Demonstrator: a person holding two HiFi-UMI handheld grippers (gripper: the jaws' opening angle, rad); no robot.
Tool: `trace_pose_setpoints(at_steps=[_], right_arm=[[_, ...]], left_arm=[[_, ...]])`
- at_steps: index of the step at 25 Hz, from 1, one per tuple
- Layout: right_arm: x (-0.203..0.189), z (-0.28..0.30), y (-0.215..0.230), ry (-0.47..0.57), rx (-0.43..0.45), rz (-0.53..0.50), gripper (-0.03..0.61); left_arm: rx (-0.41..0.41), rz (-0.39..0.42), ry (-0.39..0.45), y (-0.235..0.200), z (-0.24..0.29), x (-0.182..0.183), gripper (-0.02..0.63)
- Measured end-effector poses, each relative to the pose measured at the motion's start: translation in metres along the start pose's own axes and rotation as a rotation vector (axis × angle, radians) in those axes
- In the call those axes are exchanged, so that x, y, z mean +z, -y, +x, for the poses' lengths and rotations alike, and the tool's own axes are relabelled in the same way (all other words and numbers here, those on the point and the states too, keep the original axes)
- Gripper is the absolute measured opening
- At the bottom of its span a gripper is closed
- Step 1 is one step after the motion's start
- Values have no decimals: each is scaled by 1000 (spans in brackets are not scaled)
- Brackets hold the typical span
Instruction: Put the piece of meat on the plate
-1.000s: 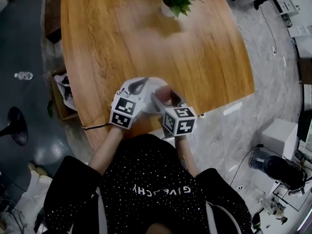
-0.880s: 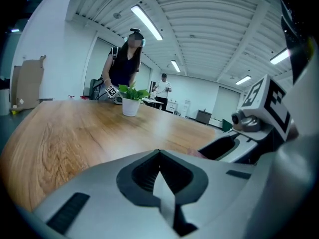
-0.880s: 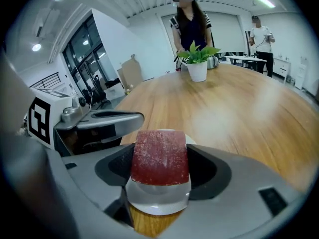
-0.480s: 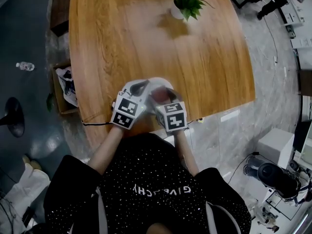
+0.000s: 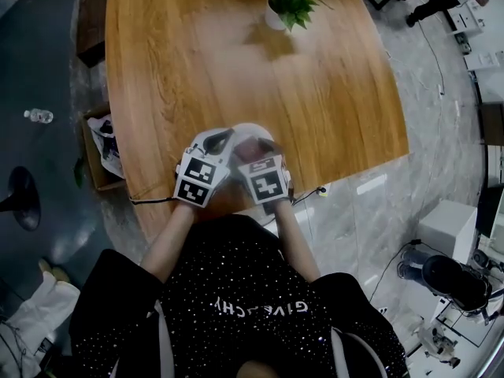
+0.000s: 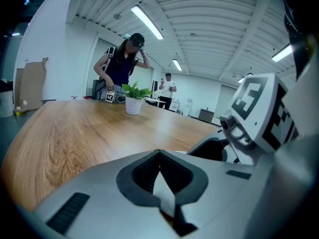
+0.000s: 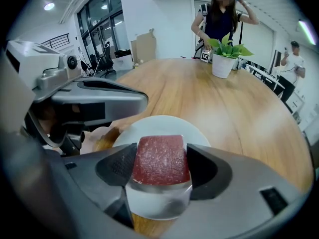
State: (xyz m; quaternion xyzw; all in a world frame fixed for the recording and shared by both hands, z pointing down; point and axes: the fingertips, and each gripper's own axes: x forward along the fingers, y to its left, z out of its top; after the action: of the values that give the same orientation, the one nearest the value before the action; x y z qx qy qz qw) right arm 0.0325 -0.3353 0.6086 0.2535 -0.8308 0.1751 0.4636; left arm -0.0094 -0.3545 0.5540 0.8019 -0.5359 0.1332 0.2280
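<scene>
A red slab of meat [image 7: 160, 159] sits between the pads of my right gripper [image 7: 160, 166], which is shut on it. The meat hangs just above a white plate [image 7: 159, 121] on the wooden table [image 5: 197, 53]. In the head view the plate [image 5: 250, 129] lies near the table's front edge, and the right gripper [image 5: 253, 150] is over it with the meat. My left gripper [image 5: 227, 137] rests at the plate's left side. Its jaws [image 6: 159, 153] meet at the tips, and I see nothing held between them. From the right gripper view, the left gripper [image 7: 142, 101] reaches in from the left.
A potted plant [image 5: 287, 2] stands at the table's far end, with a person [image 7: 219, 19] behind it. The front table edge runs just below the grippers. On the floor to the left are a cardboard box [image 5: 102, 144] and a bottle [image 5: 38, 116].
My right gripper has moved left and forward with the meat, from the plate's right side to over the plate. The left gripper has stayed in place.
</scene>
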Motion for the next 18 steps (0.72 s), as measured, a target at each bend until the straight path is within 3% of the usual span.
trace_pose_setpoints(at_steps=[9, 12, 18], right_arm=[[0, -3, -1, 43, 12, 7, 308], [-1, -11, 0, 62, 23, 72, 308], [6, -42, 8, 196, -15, 182, 308]], left_arm=[[-12, 13, -1, 5, -4, 0, 6], [-11, 35, 9, 4, -6, 6, 6], [-36, 81, 18, 13, -10, 13, 6]])
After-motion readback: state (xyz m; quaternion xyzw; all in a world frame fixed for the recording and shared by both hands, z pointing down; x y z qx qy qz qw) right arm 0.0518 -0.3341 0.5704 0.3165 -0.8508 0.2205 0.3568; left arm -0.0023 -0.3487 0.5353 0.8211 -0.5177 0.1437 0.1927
